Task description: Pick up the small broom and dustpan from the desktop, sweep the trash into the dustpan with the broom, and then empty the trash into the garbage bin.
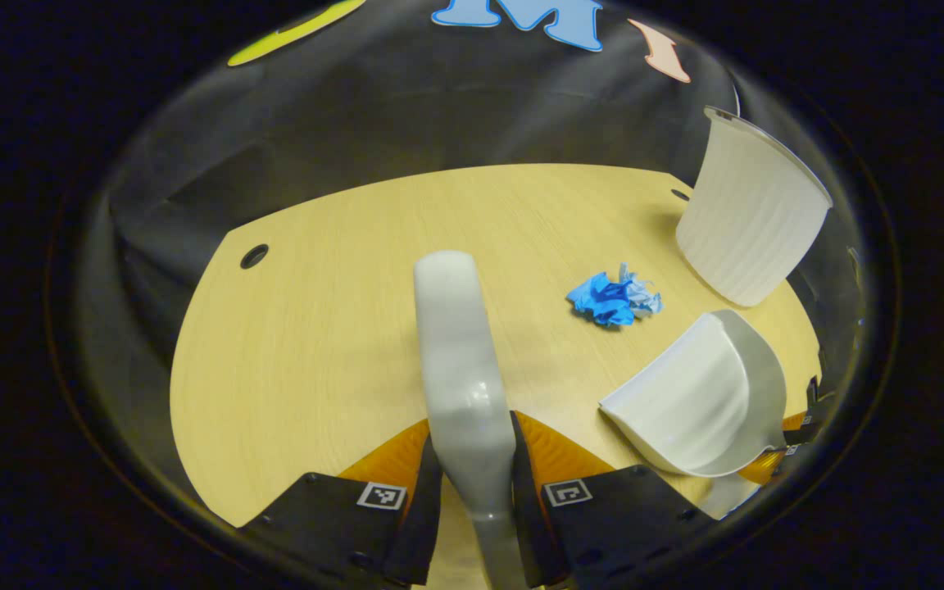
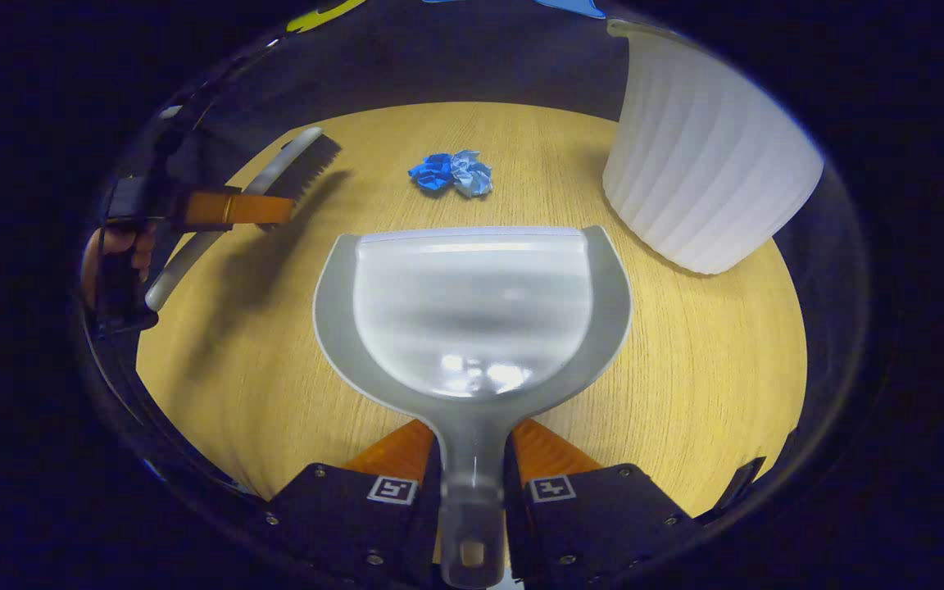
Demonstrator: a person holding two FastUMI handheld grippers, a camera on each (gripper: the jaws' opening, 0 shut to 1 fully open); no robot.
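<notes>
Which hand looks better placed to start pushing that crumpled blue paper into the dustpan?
Probably left. Its tool is shut on the broom, off the desk, beside the trash. The right tool grips the dustpan, mouth facing the trash.

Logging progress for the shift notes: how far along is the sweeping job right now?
Done: both tools are picked up. The left claw grips the broom and the right claw grips the dustpan by its handle. In hand: the dustpan's open edge faces the crumpled blue trash, which sits on the desktop, unswept. Left: sweep it in, then tip it into the white bin.
</notes>
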